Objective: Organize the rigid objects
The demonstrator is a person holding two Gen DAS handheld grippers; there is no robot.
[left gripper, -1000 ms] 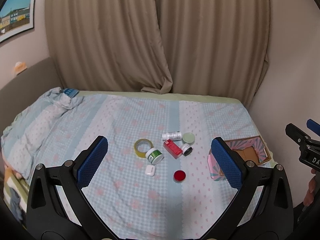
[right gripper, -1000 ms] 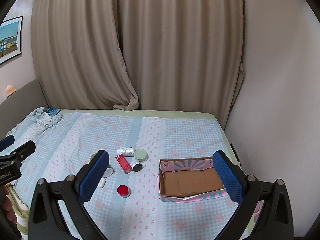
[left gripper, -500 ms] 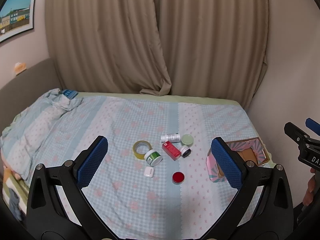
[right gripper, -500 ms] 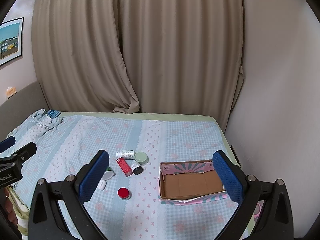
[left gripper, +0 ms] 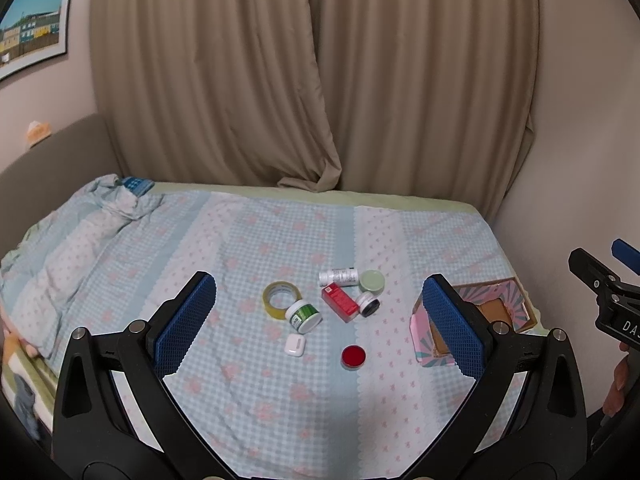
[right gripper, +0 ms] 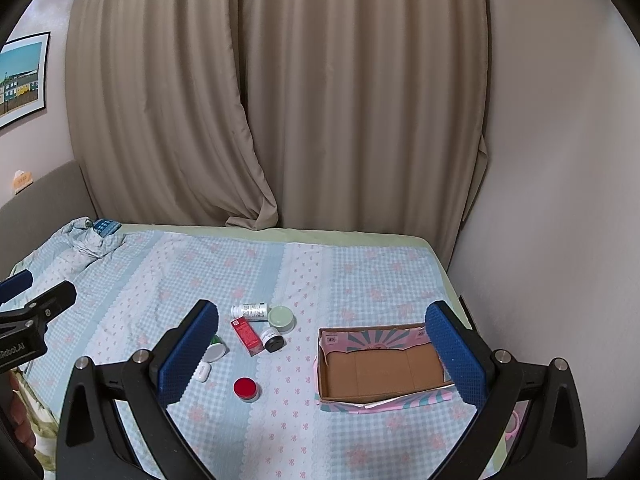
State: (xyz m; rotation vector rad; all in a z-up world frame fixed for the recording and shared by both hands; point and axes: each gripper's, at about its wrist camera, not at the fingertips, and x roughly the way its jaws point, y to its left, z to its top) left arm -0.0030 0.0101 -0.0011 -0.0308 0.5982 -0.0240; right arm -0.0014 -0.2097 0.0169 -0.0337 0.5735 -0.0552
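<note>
A cluster of small items lies mid-bed: a tape roll (left gripper: pixel 280 299), a green-labelled jar (left gripper: pixel 304 315), a white earbud case (left gripper: pixel 295 345), a red round tin (left gripper: pixel 353 356) (right gripper: pixel 245 388), a red box (left gripper: pixel 340 302) (right gripper: pixel 247 335), a white bottle (left gripper: pixel 338 276) (right gripper: pixel 252 312), a pale green lid (left gripper: pixel 372 281) (right gripper: pixel 281 317) and a small dark-topped jar (left gripper: pixel 368 304) (right gripper: pixel 273 339). An open cardboard box (right gripper: pixel 380 368) (left gripper: pixel 496 312) sits to their right, empty. My left gripper (left gripper: pixel 318 322) hovers open, well short of the cluster. My right gripper (right gripper: pixel 320 354) is open above the box's left side.
The bed carries a light blue checked sheet (left gripper: pixel 248 248), with a bunched blanket (left gripper: pixel 80 232) at the left. Beige curtains (left gripper: pixel 312 80) hang behind it, and a wall (right gripper: pixel 560 160) closes in on the right. A pink object (right gripper: pixel 512 424) lies by the bed's right corner.
Both views have risen or pulled back slightly, so the items and box sit a little higher in frame. Neither gripper has changed its opening.
</note>
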